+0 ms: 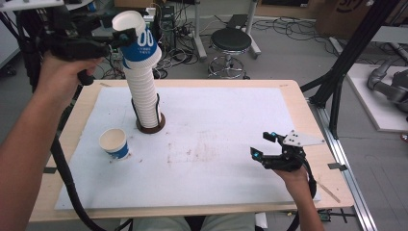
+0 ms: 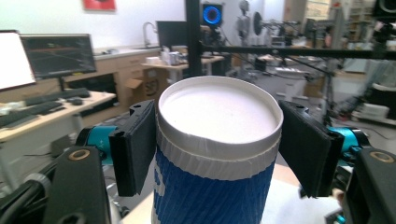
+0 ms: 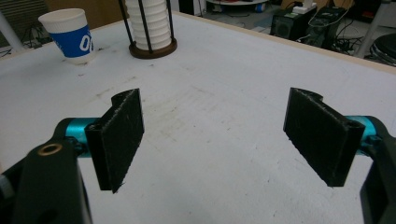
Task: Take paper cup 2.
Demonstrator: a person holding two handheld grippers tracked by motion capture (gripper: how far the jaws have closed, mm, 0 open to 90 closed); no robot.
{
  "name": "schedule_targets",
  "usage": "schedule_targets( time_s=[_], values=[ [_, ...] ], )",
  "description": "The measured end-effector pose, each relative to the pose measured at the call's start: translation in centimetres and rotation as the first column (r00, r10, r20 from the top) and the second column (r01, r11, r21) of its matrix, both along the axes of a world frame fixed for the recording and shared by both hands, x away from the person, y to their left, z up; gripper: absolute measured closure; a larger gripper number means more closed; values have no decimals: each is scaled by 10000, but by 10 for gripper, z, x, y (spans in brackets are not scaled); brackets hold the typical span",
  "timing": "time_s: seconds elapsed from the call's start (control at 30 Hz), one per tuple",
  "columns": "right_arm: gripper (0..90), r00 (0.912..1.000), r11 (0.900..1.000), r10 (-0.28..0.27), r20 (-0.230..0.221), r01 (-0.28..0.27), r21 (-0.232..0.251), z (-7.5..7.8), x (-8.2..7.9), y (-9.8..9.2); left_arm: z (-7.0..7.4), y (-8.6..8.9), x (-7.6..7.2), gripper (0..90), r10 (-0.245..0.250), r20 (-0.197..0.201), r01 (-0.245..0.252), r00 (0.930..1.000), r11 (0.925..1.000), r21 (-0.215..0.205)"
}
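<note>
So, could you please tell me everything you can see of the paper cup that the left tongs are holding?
The paper cup is white inside with a rolled rim and a ribbed blue sleeve bearing white print. The left tongs are shut on it just below the rim, one black pad on each side. It sits tilted at the top of a tall stack of cups in a dark round holder, at the far left of the white table.

In the high view, the cup stack (image 1: 144,91) rises from its holder (image 1: 150,126) at the upper left of the counter (image 1: 308,115). The top cup (image 1: 136,36) leans off its tip between the left gripper (image 1: 126,37) jaws. A single cup (image 1: 114,143) stands lower left of the holder. The right gripper (image 1: 263,144) sits at lower right.
</note>
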State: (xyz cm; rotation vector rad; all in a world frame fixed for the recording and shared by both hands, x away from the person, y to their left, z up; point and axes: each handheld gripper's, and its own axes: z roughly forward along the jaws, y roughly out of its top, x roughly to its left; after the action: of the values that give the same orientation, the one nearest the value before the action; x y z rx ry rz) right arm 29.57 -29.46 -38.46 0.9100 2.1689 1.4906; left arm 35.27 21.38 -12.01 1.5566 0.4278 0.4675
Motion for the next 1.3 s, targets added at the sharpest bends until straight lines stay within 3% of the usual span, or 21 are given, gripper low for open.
schedule_targets(
  time_s=[0.63, 1.2, 1.3],
  values=[
    [208, 9998, 9998, 171, -85, -171, 52, -1, 0, 2, -70, -36, 1, 309, -920, -627, 941, 9938, 9951, 312],
    [208, 9990, 9990, 432, -124, -433, -67, -5, 3, 9, -142, -65, -7, 309, -1313, -983, 1382, 9865, 9881, 668],
    [208, 9983, 9988, 480, -343, -482, -45, -6, 4, 10, -154, -69, -9, 309, -1372, -1050, 1447, 9850, 9872, 677]
  ],
)
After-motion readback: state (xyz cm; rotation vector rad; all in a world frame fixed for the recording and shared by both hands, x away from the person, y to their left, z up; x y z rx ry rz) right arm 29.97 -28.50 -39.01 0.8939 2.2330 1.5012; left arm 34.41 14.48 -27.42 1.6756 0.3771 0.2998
